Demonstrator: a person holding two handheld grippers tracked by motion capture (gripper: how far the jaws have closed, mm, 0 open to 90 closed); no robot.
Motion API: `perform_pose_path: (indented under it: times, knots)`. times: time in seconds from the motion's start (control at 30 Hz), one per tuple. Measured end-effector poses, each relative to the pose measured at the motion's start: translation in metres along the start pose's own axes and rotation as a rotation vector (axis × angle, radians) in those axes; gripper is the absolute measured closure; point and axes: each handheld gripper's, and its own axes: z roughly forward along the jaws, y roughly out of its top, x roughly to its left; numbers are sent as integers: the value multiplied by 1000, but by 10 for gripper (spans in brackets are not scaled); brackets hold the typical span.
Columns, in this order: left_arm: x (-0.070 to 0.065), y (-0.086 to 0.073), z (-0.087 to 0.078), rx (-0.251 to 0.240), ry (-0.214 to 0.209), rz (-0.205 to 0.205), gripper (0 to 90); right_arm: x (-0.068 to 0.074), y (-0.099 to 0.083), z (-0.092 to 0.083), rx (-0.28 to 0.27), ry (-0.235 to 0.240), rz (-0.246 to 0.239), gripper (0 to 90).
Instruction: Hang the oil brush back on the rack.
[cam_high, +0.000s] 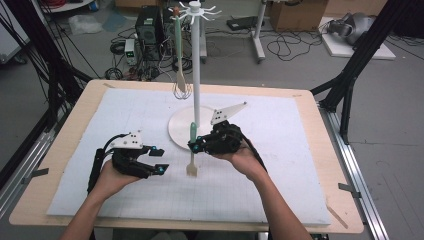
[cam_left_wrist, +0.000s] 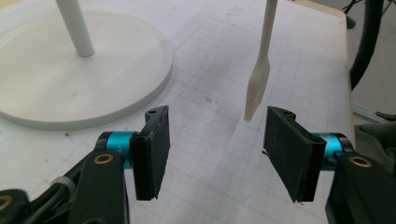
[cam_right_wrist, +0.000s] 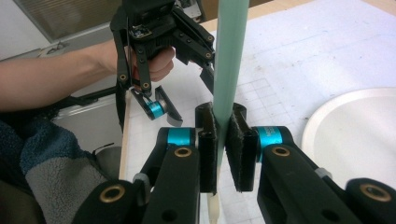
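Holding a small utensil with a green handle (cam_high: 192, 134) and a pale, tined head (cam_high: 192, 170) upright over the white mat (cam_high: 300, 165), the right gripper (cam_high: 196, 145) is seen clamped on that handle; in the right gripper view the two pads (cam_right_wrist: 239, 144) are pressed flat against the green shaft (cam_right_wrist: 229, 60) from either side. The utensil is located just in front of the round white base (cam_high: 176, 131) of the hanging stand (cam_high: 196, 60), its head pointing down toward the mat; whether the tips touch the mat cannot be told. A second utensil, a whisk with a green handle (cam_high: 178, 50), is observed hanging from one of the hooks at the top of the stand.

The left gripper (cam_high: 159, 160) is noted apart from the utensil, to its left, with nothing between its jaws; they stand released and wide in the left gripper view, with the tined head (cam_left_wrist: 258, 86) ahead of the gap and nearer the right-hand pad (cam_left_wrist: 287, 151).

The step in hand is judged to be a transfer or regrasp of the utensil ahead of hanging it on the stand. The next move is judged to require that the utensil be raised and its upper end carried to a free hook (cam_high: 212, 11), the shaft being kept vertical. Support from the left gripper low on the pale neck may be needed if the grip is to be shifted. A slip of the smooth handle is the risk to be watched.
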Motion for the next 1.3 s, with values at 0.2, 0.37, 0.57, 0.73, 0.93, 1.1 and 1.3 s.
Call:
perform_pose_path:
  times: [0.2,0.37,0.57,0.73,0.93,1.1,1.3]
  knots:
    - [3,-3,-4,4,18,-5,374,-4,2,-3,9,-2,4,834]
    - [4,-6,-9,4,39,-4,367,-7,6,-5,24,2,8,834]
    - [6,-10,-12,3,58,-18,324,-12,11,-10,21,-2,11,834]
    - [10,-14,-12,3,74,-37,281,-15,18,-18,20,-8,18,834]
    - [12,-16,-12,5,95,-42,239,-16,32,-28,21,-14,1,834]
    - [13,-17,-14,-1,113,-45,198,-15,45,-34,21,-19,-7,834]
    - [15,-19,-17,-9,130,-66,159,-16,58,-39,24,-23,-24,834]
